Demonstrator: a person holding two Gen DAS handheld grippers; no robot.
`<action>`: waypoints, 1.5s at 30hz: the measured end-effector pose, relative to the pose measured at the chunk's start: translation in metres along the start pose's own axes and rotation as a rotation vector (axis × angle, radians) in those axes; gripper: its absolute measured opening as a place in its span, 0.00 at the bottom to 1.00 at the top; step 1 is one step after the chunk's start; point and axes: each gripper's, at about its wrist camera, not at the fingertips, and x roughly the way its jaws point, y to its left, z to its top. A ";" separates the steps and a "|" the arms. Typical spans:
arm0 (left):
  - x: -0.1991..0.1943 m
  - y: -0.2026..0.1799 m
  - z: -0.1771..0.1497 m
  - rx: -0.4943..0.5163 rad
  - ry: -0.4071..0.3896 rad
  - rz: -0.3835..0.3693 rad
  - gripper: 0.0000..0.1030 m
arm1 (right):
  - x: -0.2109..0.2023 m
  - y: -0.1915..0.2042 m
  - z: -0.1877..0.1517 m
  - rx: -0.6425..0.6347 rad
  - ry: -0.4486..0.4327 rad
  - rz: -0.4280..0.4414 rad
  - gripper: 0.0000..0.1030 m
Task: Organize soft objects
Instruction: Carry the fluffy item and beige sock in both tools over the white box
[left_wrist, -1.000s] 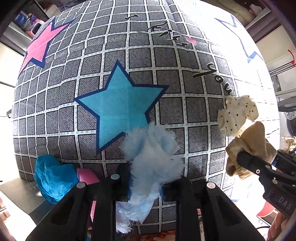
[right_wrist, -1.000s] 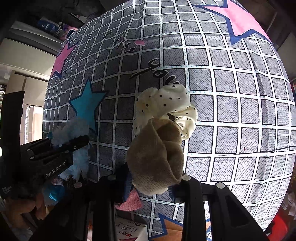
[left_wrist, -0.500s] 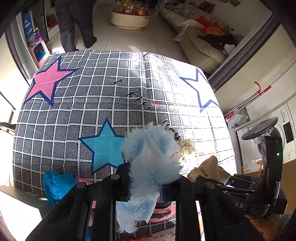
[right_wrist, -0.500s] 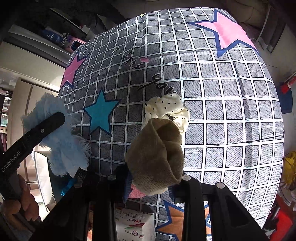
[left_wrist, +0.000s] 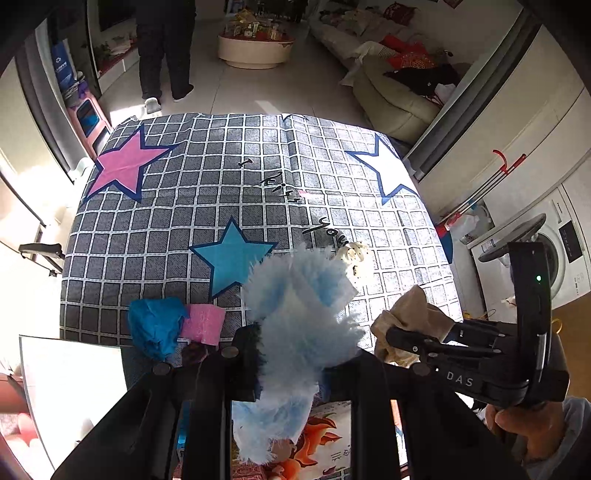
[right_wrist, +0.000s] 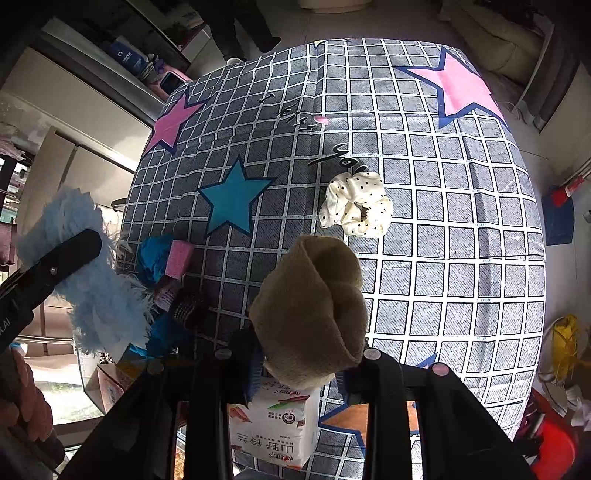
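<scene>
My left gripper is shut on a fluffy light-blue cloth, held well above the near edge of the checked bedsheet. It also shows at the left of the right wrist view. My right gripper is shut on a tan knitted sock, raised over the sheet's near edge; it shows in the left wrist view too. A cream polka-dot scrunchie lies on the sheet beyond the sock. A bright blue cloth and a pink sponge lie at the sheet's near-left edge.
A tissue pack sits below the right gripper. A white box stands at the near left. A person stands beyond the bed, with a sofa and washing machine to the right.
Both grippers have lifted up and back from the sheet with their cloths still held. The bed looks smaller and the room behind has come into view. The scrunchie stays put.
</scene>
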 end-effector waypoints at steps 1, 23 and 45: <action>-0.005 -0.003 -0.008 0.005 0.003 -0.004 0.23 | -0.001 0.004 -0.005 -0.003 0.002 0.004 0.32; -0.117 0.039 -0.155 -0.015 -0.108 0.163 0.23 | -0.023 0.140 -0.100 -0.273 0.019 0.057 0.32; -0.143 0.109 -0.219 -0.255 -0.107 0.310 0.23 | -0.015 0.266 -0.141 -0.636 0.062 0.100 0.32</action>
